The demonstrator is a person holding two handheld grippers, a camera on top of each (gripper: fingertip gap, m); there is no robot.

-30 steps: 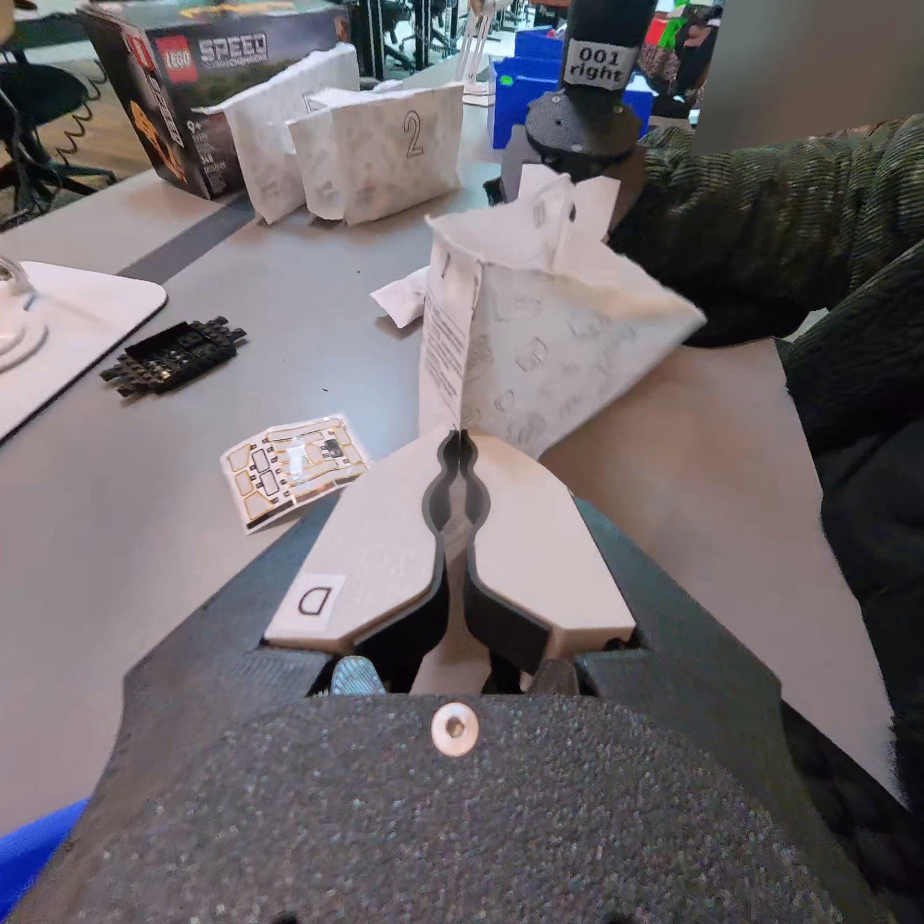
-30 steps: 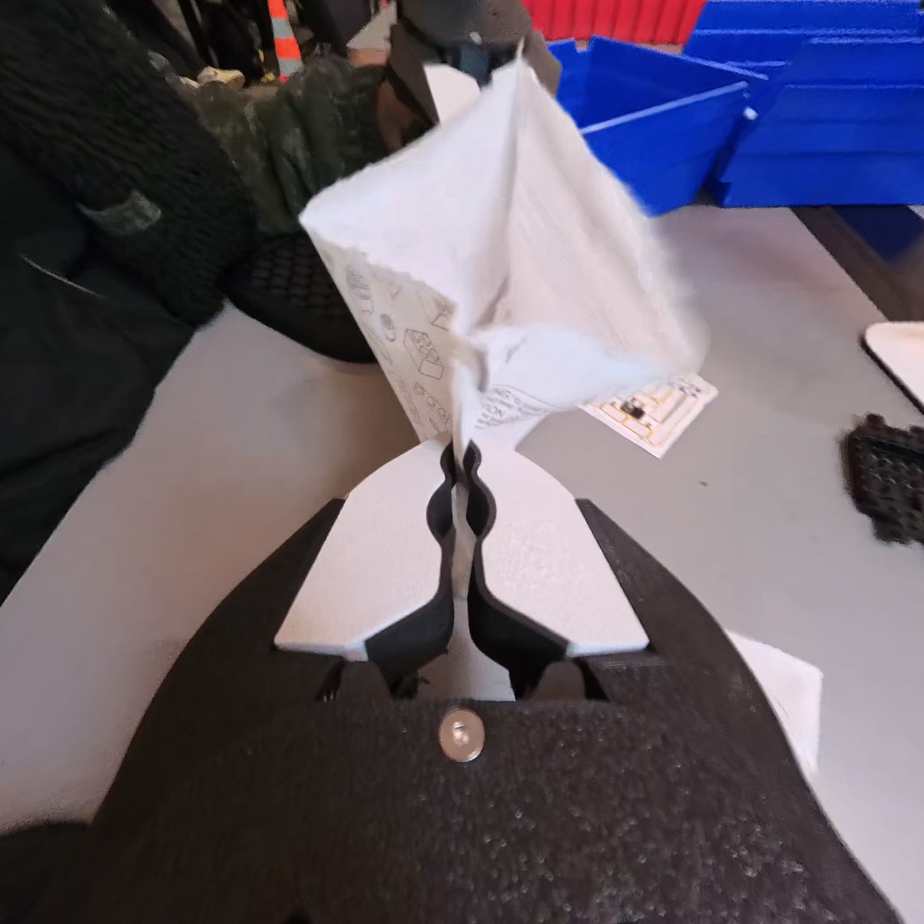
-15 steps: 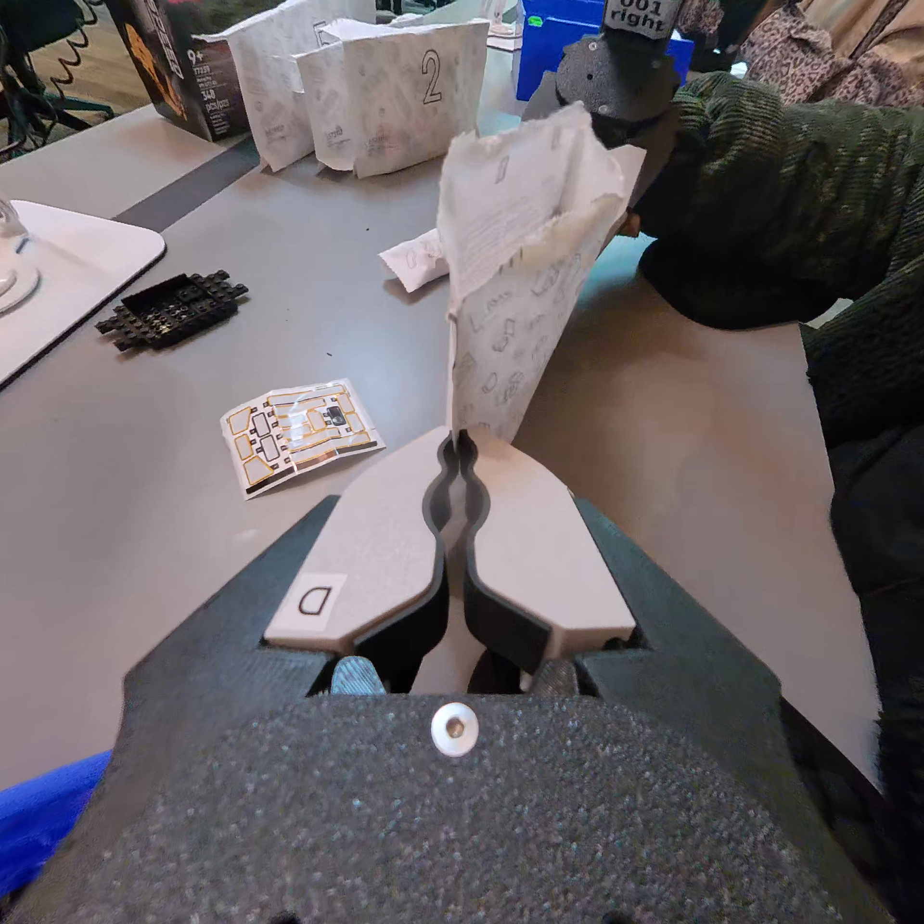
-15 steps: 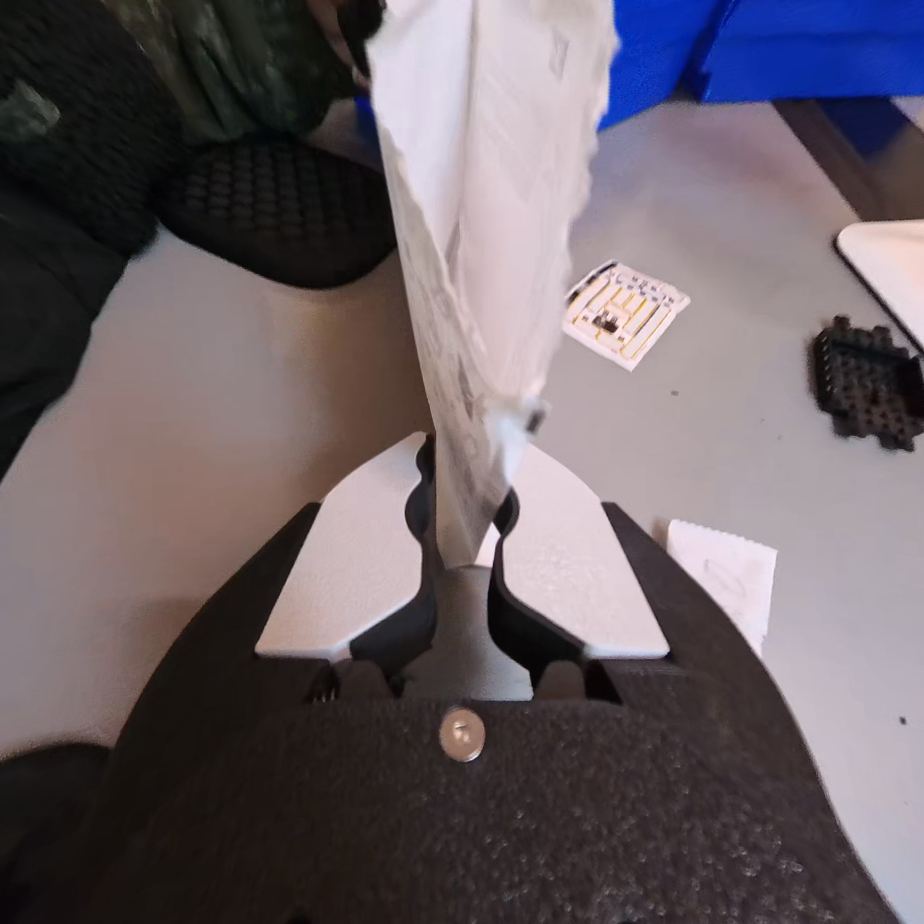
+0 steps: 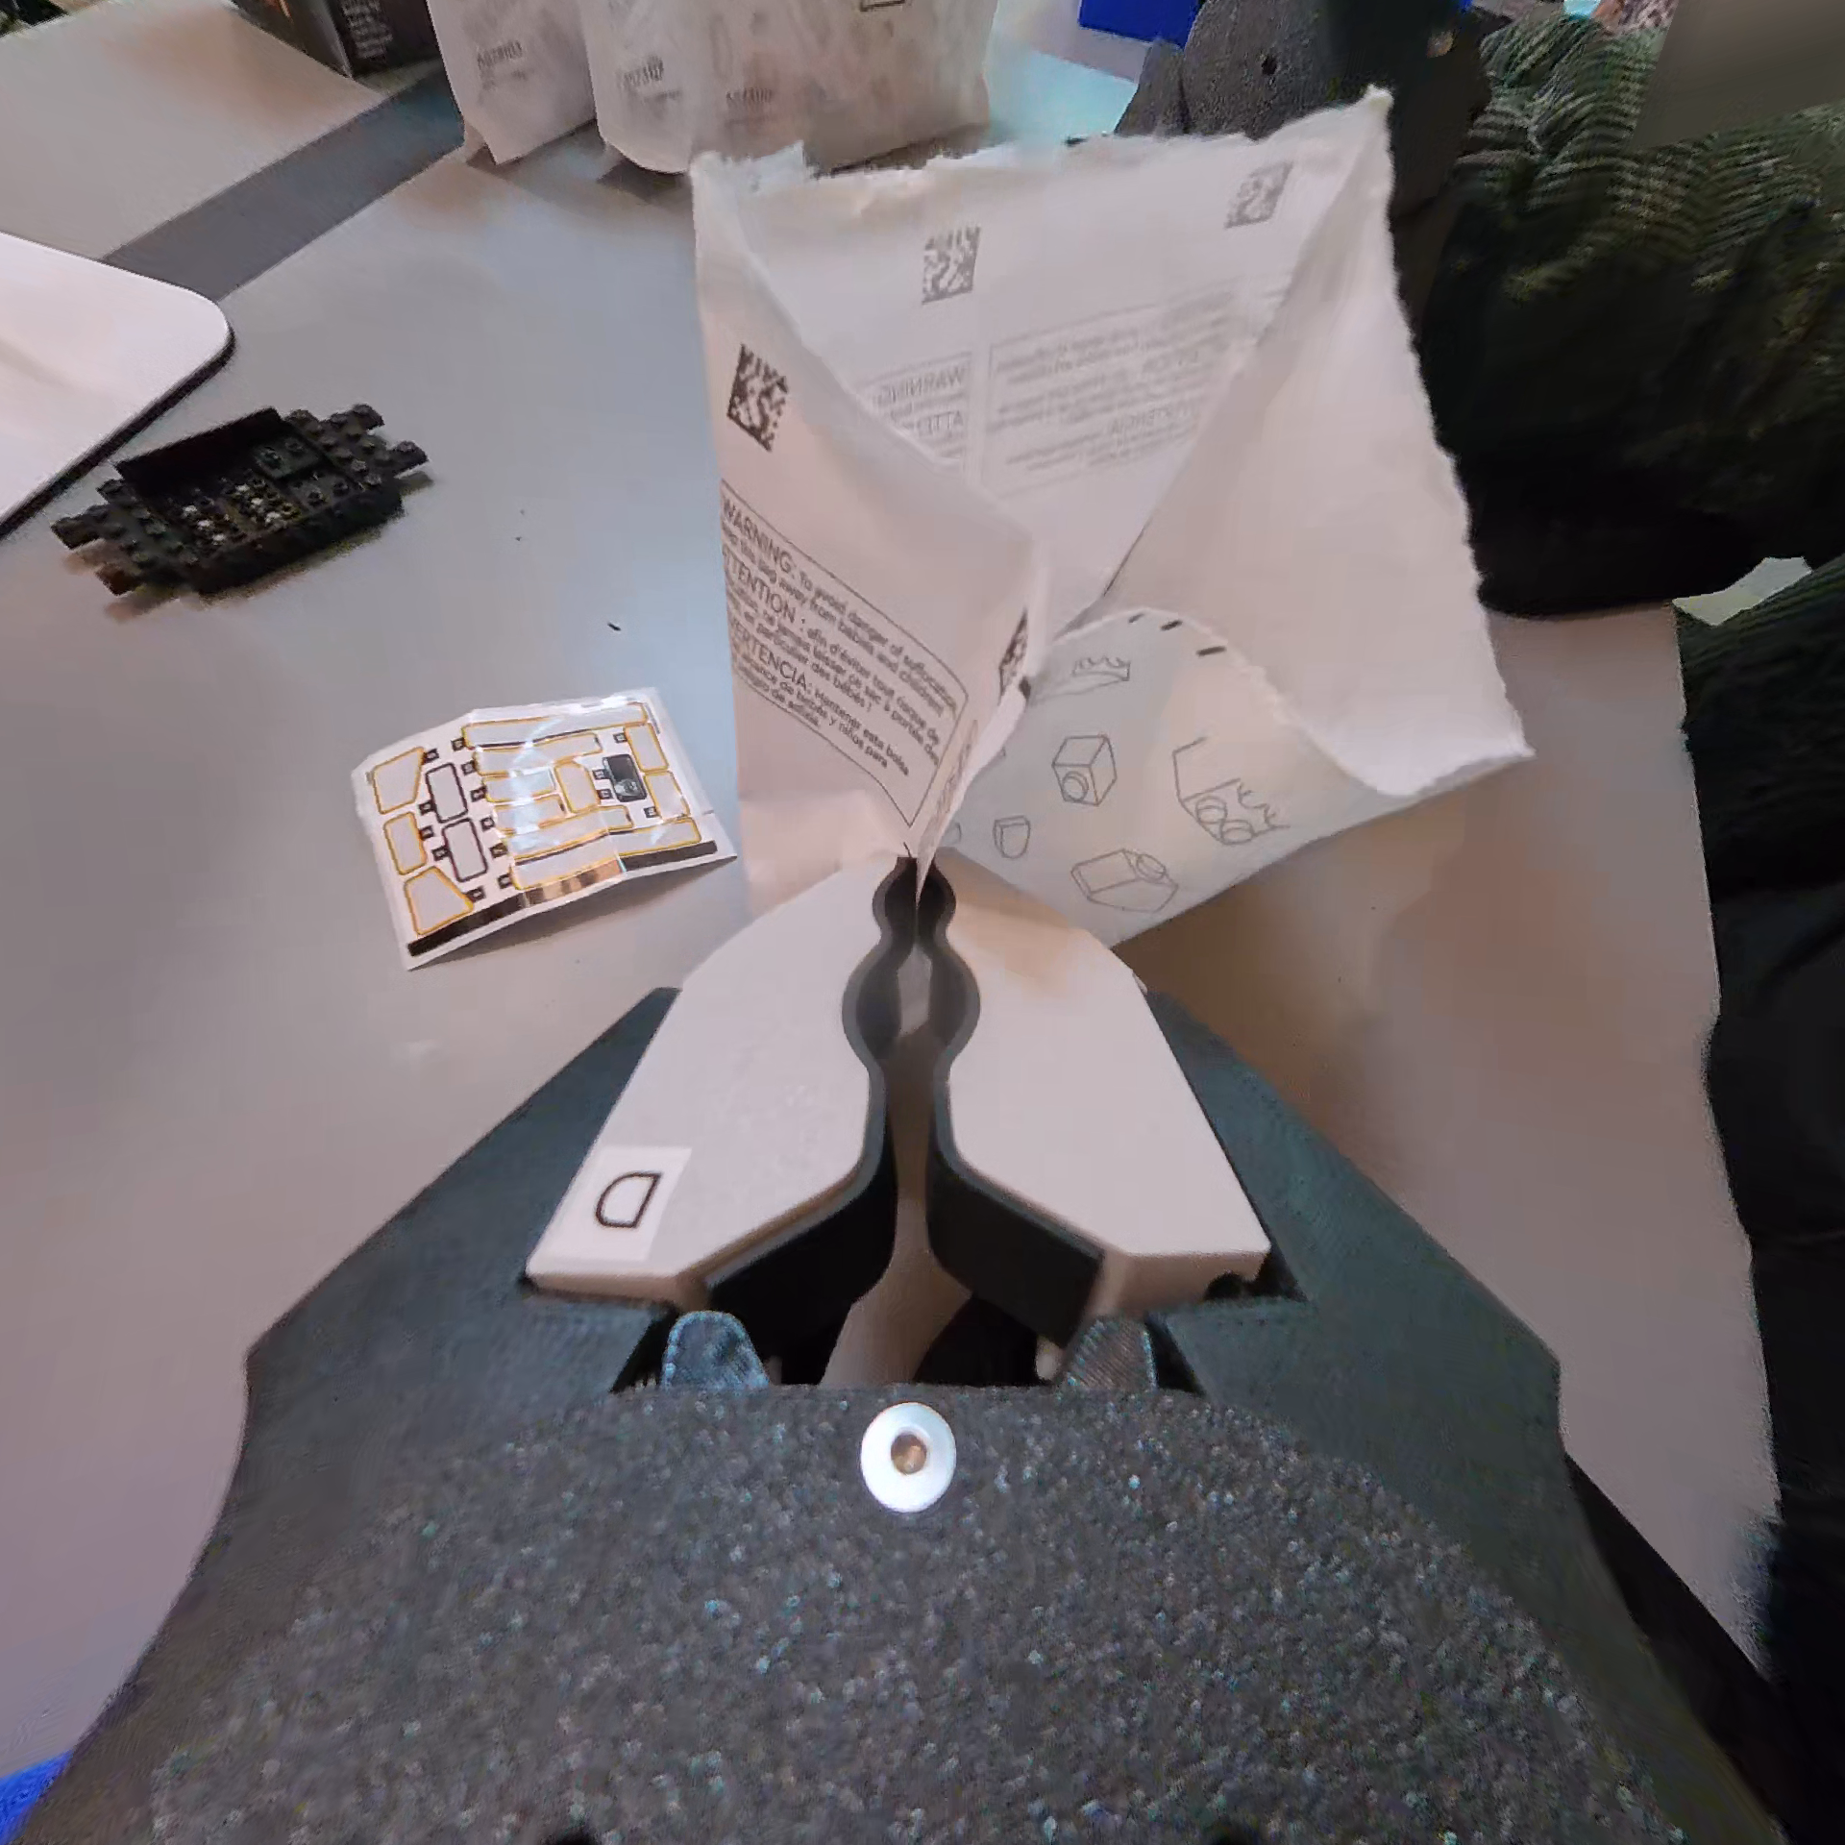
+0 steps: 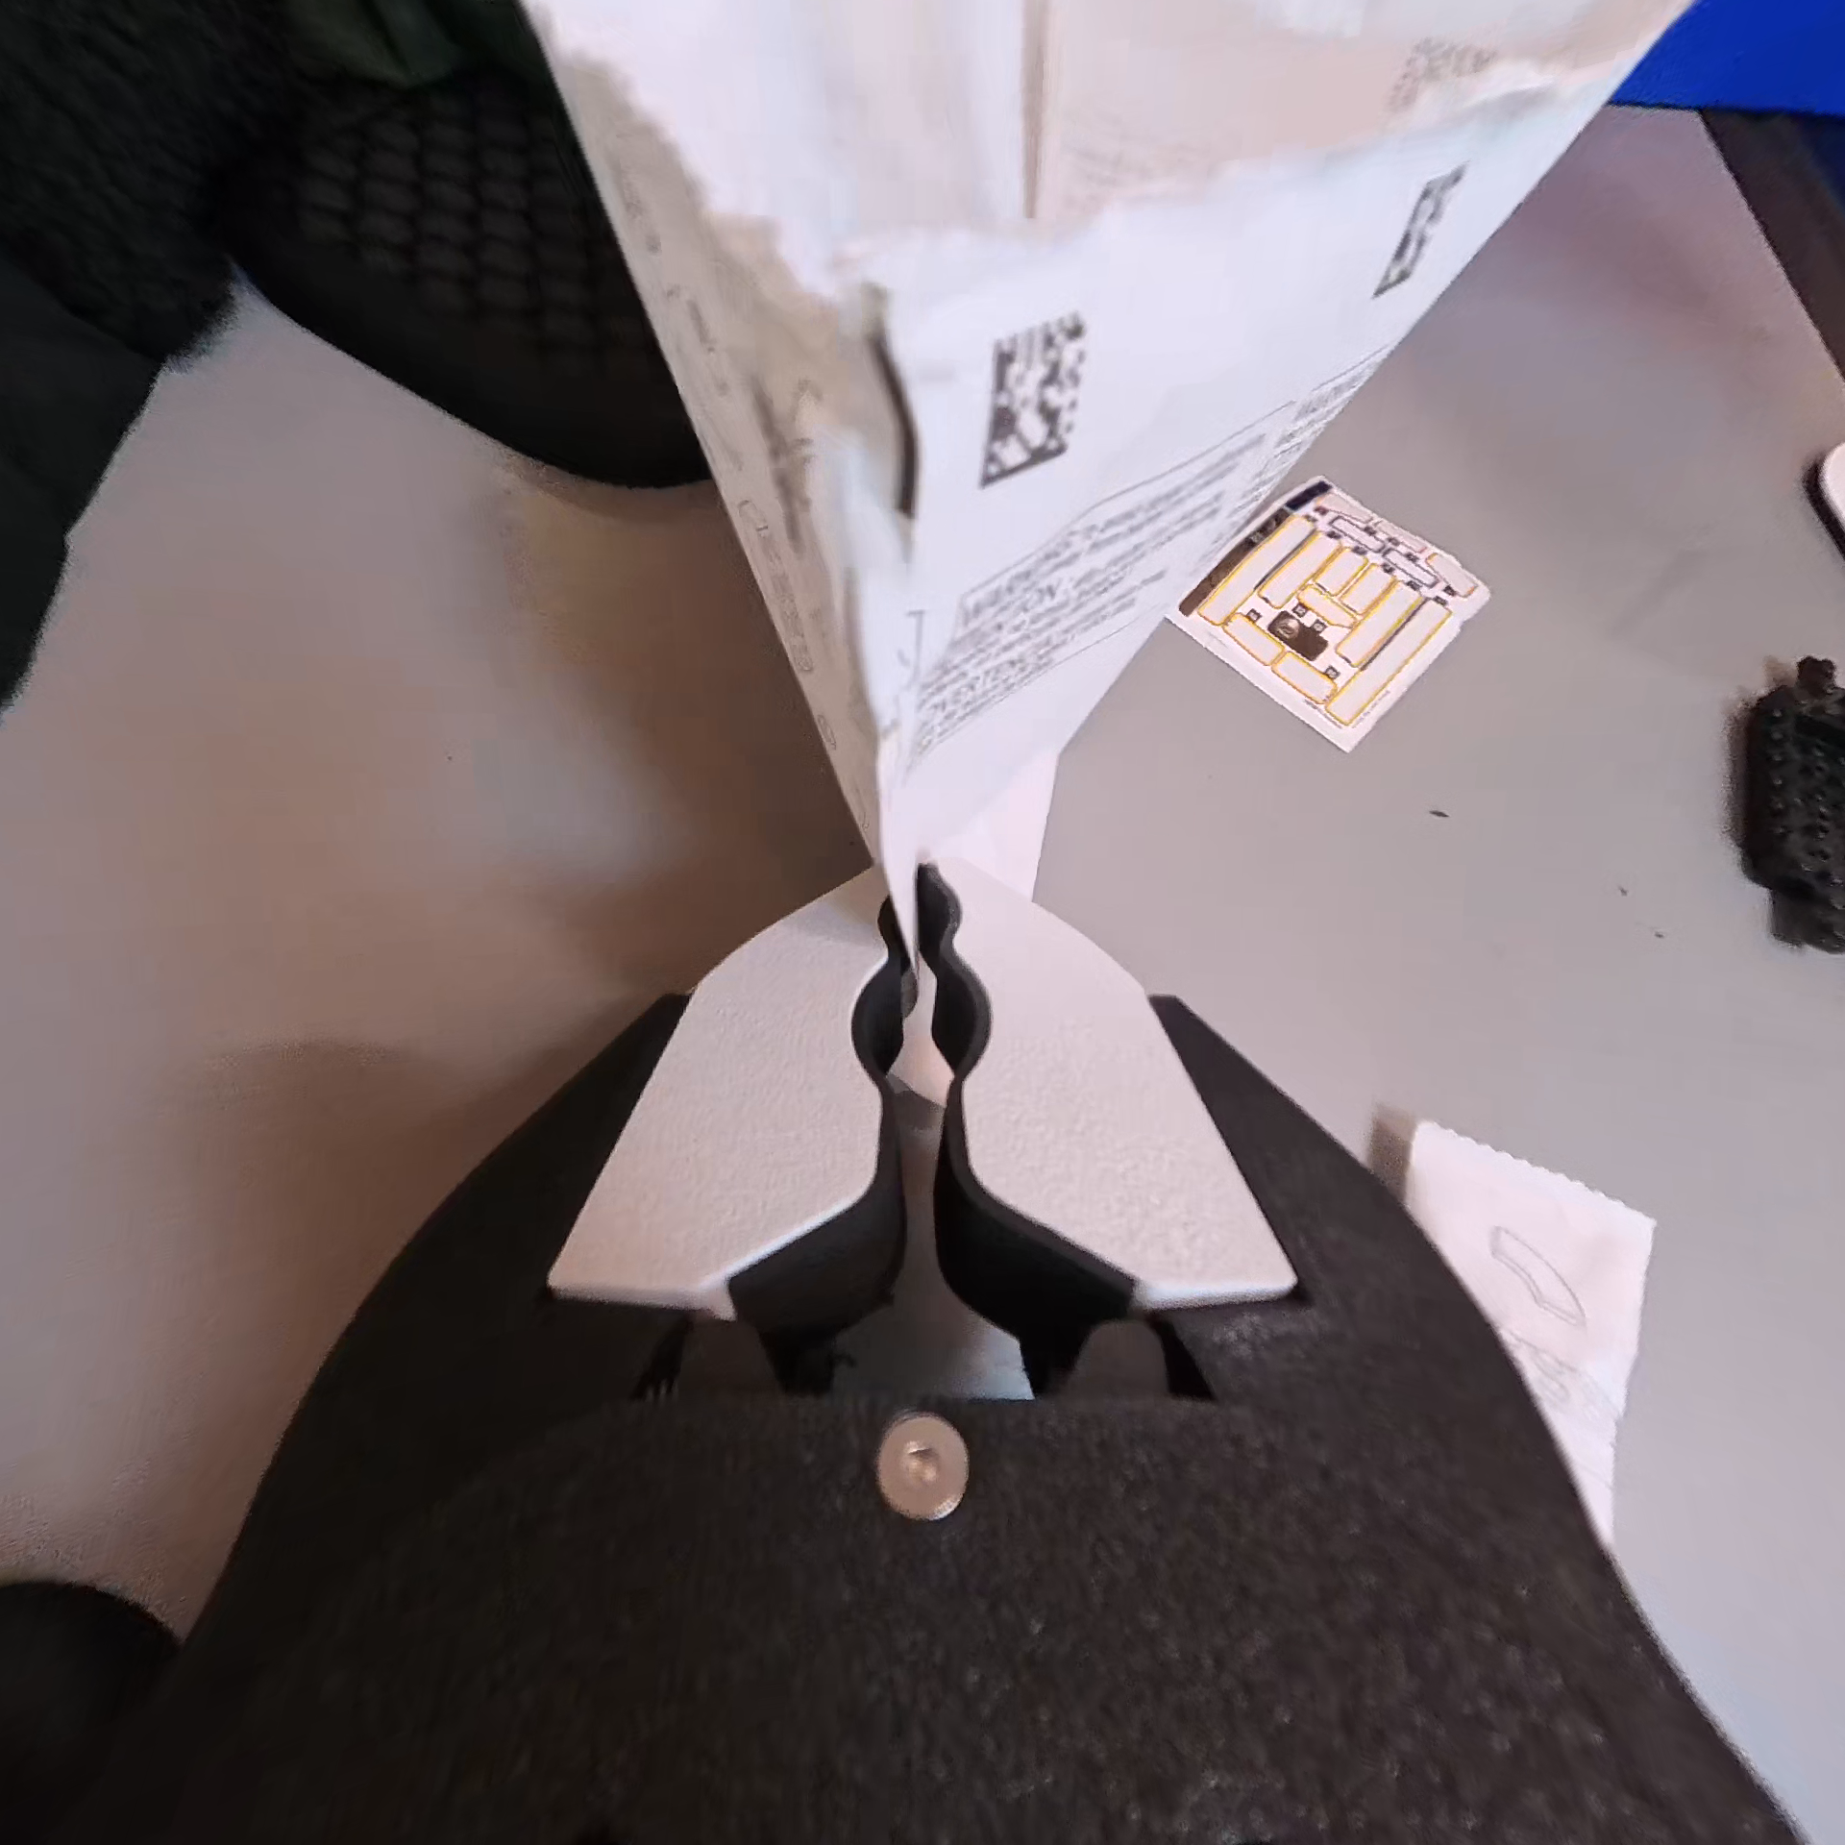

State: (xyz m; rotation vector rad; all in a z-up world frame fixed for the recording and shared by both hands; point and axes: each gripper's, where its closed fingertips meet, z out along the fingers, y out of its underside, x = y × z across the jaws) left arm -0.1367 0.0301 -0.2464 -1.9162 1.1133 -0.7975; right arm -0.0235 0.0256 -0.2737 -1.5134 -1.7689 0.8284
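Note:
A white paper bag (image 5: 1078, 479) with printed codes and brick drawings hangs in the air above the grey table, torn along its top edge. My left gripper (image 5: 917, 871) is shut on one lower corner of it. My right gripper (image 6: 917, 889) is shut on another part of the same paper bag (image 6: 1048, 379), which fills the top of the right wrist view. The right gripper's dark body (image 5: 1248, 70) shows behind the bag in the left wrist view.
A sticker sheet (image 5: 539, 819) (image 6: 1333, 609) lies flat on the table. A black brick plate (image 5: 240, 499) (image 6: 1797, 799) lies beyond it. A torn paper scrap (image 6: 1537, 1308) lies by my right gripper. More white bags (image 5: 719, 70) stand at the back. A white tray (image 5: 80, 359) lies left. A person's dark sleeve (image 5: 1637, 300) is at right. Some 12 cm of space lies between my two pairs of fingers. Left tips and right tips are each some 25 cm from the black brick plate (image 5: 240, 499).
The bag has swung and spread open wider between the two grippers. My right gripper opened half a second ago and has shut on the bag again. Both views have moved closer to the bag.

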